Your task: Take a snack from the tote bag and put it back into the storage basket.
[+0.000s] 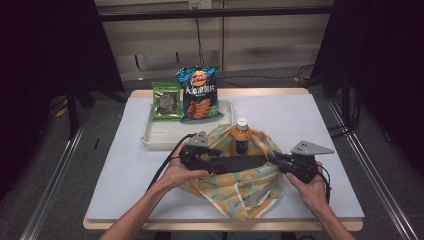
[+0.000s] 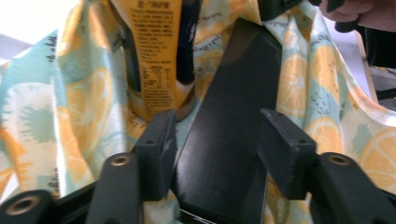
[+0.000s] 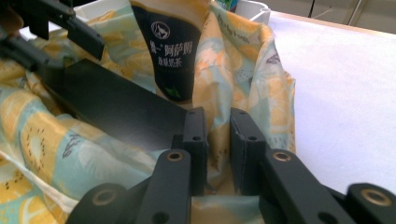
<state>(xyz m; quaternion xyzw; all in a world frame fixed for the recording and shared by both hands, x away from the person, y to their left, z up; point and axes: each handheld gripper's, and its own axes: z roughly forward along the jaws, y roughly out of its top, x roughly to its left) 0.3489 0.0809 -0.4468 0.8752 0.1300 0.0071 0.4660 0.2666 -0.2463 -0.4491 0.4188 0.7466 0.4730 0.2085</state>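
A cloth bag (image 1: 240, 190) printed with lemons lies at the table's front middle. A bottle (image 1: 242, 135) with an orange label and a white cap stands upright in it. A flat black strip (image 1: 240, 162) spans the bag's mouth between my two grippers. My left gripper (image 1: 215, 157) is open: in the left gripper view the strip (image 2: 233, 116) lies between its jaws (image 2: 217, 126), with a gap on one side, and the bottle (image 2: 156, 56) stands just beyond. My right gripper (image 3: 218, 116) is nearly closed, with a fold of the bag's cloth (image 3: 243, 60) pinched between its pads.
A white tray (image 1: 155, 137) sits behind the bag at the back left. A blue chips bag (image 1: 200, 95) and a green snack packet (image 1: 166, 100) lean at its far side. White table surface extends to the right of the bag.
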